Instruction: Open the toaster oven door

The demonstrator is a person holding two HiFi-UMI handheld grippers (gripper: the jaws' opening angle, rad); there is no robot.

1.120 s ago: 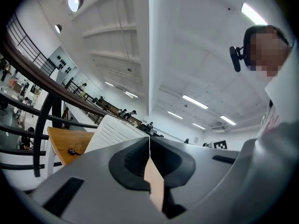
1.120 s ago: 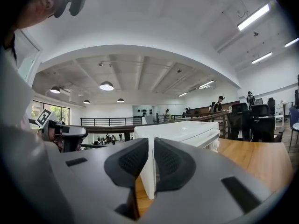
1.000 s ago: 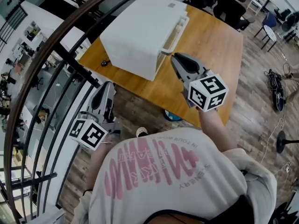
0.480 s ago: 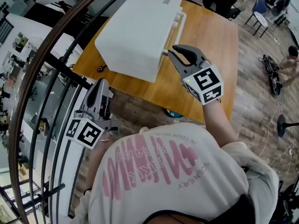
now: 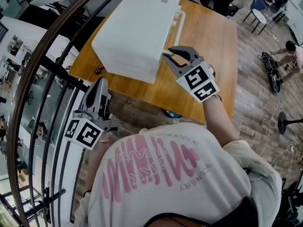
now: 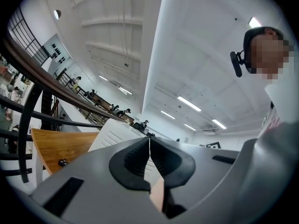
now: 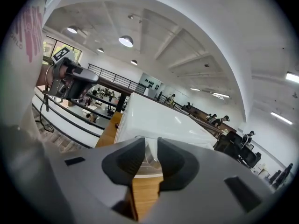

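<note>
The right gripper had its jaws spread, having just been opening, with the near end of the door handle between them, unclamped. The left gripper hung pressed together and empty by the railing, off the table. Bare wood lay open on the door's side. The toaster oven, plain white and boxy, sat along the table's railing-side edge.

Small dark object on table unidentifiable, distant people too small
</note>
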